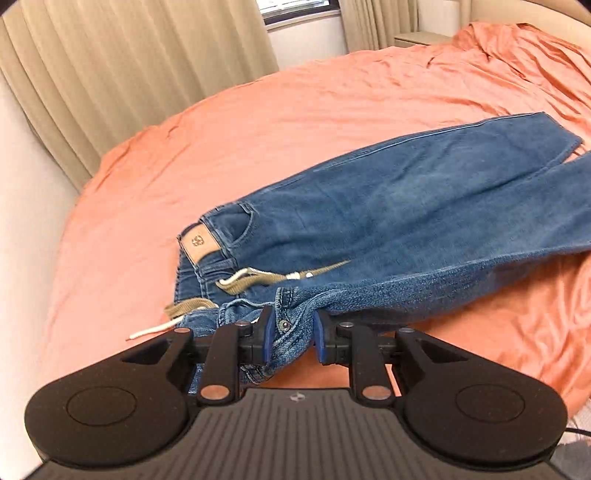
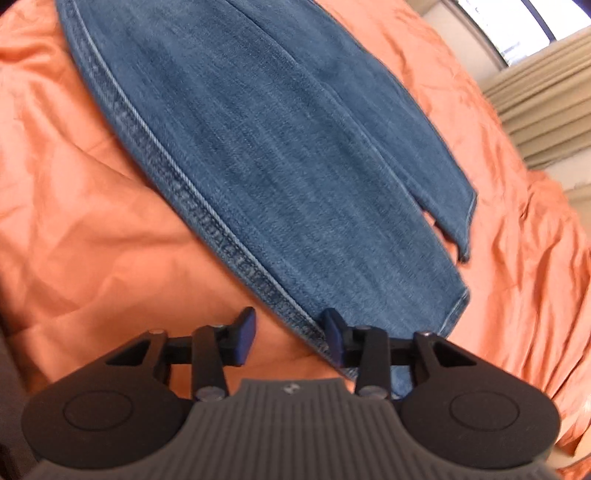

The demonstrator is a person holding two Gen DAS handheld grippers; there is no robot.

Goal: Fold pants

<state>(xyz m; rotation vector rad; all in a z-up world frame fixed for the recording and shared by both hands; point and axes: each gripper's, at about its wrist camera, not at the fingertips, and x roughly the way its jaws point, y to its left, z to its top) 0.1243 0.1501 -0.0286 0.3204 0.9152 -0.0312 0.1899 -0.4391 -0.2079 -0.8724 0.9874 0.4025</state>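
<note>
Blue jeans (image 1: 406,206) lie across an orange bed sheet (image 1: 258,122), waist near me with a tan leather patch (image 1: 197,243) and a beige drawstring (image 1: 243,277). My left gripper (image 1: 293,332) is shut on the bunched waistband by its metal button, holding it raised off the sheet. In the right wrist view the leg end of the jeans (image 2: 295,166) lies flat on the sheet (image 2: 92,221). My right gripper (image 2: 290,336) hangs just over it, jaws apart. The leg's stitched side seam runs into the gap beside the right finger (image 2: 334,334), and the pads do not press on it.
Beige curtains (image 1: 110,74) hang behind the bed's far left side, with a window (image 1: 295,7) above. A pale bedside unit (image 1: 417,37) stands at the back. The sheet is rumpled at the far right. Curtains (image 2: 535,122) also show at the right wrist view's upper right.
</note>
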